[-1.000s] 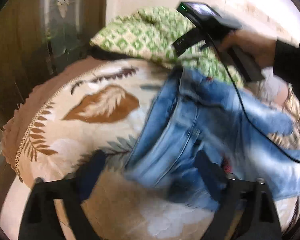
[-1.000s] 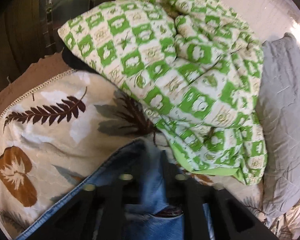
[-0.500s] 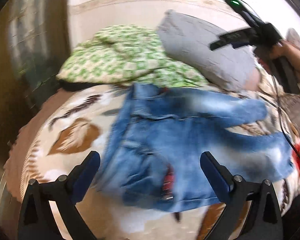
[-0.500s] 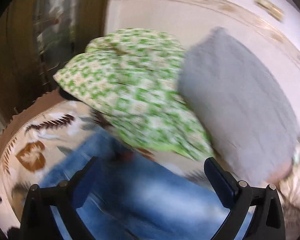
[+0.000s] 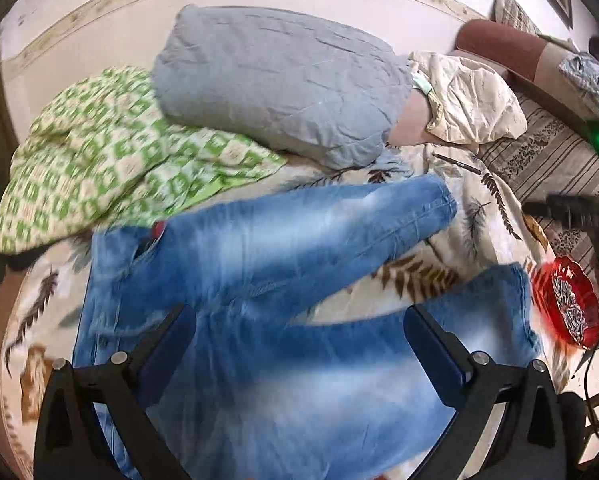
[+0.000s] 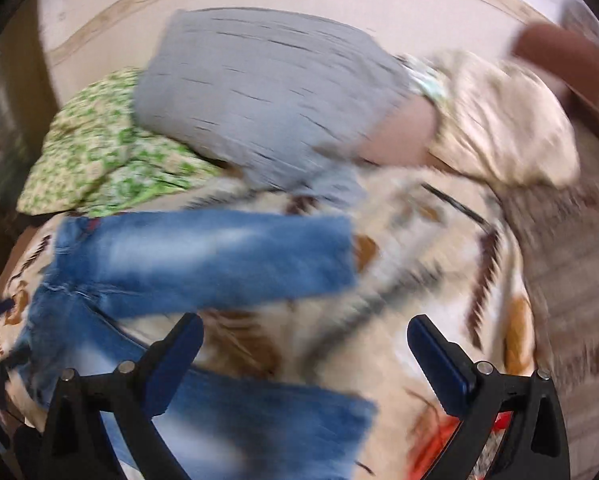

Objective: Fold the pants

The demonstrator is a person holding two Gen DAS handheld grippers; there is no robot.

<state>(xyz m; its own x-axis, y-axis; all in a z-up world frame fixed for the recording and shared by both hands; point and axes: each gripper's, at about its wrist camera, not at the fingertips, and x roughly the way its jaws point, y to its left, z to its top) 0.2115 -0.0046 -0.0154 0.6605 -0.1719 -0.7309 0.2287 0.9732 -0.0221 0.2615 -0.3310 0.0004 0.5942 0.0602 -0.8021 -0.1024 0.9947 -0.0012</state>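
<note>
The jeans [image 5: 259,280] lay spread on the leaf-print bedspread [image 5: 479,208], waistband toward the green checked quilt [image 5: 99,160], the two legs splayed apart in a V, apparently laid out flat so one leg could be folded over the other. The denim was faded blue and unfolded. The left gripper [image 5: 299,344] hovered over the nearer leg, jaws wide and empty; the right gripper [image 6: 303,356] was likewise released, holding nothing. A grey pillow [image 5: 275,80] lay beyond, a red bowl [image 5: 567,308] near the cuff.

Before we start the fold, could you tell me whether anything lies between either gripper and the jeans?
Nothing visible does: the jeans lie spread directly ahead of the open left gripper and right gripper. The red bowl sits beside the leg ends.
</note>
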